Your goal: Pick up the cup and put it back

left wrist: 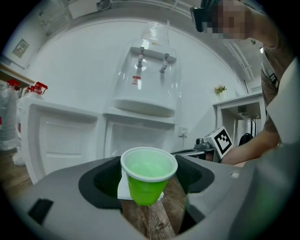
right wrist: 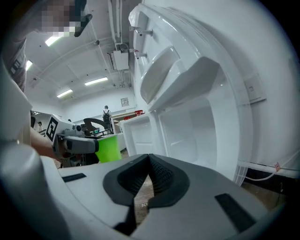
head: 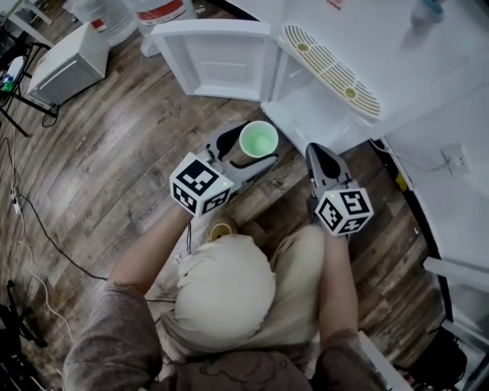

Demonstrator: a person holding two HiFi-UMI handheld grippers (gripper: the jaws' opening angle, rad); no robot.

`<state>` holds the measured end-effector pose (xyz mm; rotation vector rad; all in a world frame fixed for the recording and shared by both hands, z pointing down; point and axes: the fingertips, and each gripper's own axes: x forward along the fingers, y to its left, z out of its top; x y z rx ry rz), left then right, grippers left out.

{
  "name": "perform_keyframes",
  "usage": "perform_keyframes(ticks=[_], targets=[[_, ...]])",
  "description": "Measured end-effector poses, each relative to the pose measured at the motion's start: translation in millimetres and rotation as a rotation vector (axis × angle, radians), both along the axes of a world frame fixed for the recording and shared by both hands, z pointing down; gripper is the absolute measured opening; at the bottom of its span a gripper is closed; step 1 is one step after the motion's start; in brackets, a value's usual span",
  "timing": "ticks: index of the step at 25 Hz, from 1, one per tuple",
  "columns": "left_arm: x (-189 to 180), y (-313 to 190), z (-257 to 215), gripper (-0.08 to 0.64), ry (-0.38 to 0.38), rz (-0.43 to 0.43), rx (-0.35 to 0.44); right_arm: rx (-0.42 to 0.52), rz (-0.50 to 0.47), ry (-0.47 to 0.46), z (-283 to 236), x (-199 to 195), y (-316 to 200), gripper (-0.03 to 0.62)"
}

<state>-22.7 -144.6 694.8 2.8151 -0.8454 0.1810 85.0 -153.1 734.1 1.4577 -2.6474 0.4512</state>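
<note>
A green plastic cup (head: 258, 140) stands upright between the jaws of my left gripper (head: 250, 147), which is shut on it just above the wooden floor. In the left gripper view the cup (left wrist: 147, 176) fills the gap, with a black pad against each side. The white water dispenser (left wrist: 150, 89) rises straight ahead, and its lower cabinet (left wrist: 140, 138) stands open. My right gripper (head: 318, 155) hovers to the right of the cup, its jaws closed together with nothing in them. From the right gripper view the cup (right wrist: 108, 148) shows at the left, held by the left gripper (right wrist: 77, 145).
The cabinet door (head: 218, 57) swings out to the left of the dispenser's drip grille (head: 332, 69). A white box (head: 69, 61) and water bottles (head: 160, 11) stand at the back left. Cables (head: 46, 237) trail over the floor on the left. A wall socket (head: 456, 159) is at the right.
</note>
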Motion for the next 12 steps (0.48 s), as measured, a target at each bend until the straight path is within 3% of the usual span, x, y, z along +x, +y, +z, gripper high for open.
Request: perform_keyframes(ticks=[3, 12], targets=[[-3.3, 4.2, 9.2, 0.356, 0.034, -0.021, -0.021, 0.005, 0.001, -0.003, -2.5, 1.2, 1.7, 0.002], [-8.1, 6.6, 16.1, 0.356, -0.005, -0.034, -0.002, -0.001, -0.007, 0.005, 0.8, -4.1, -0.9, 0.002]])
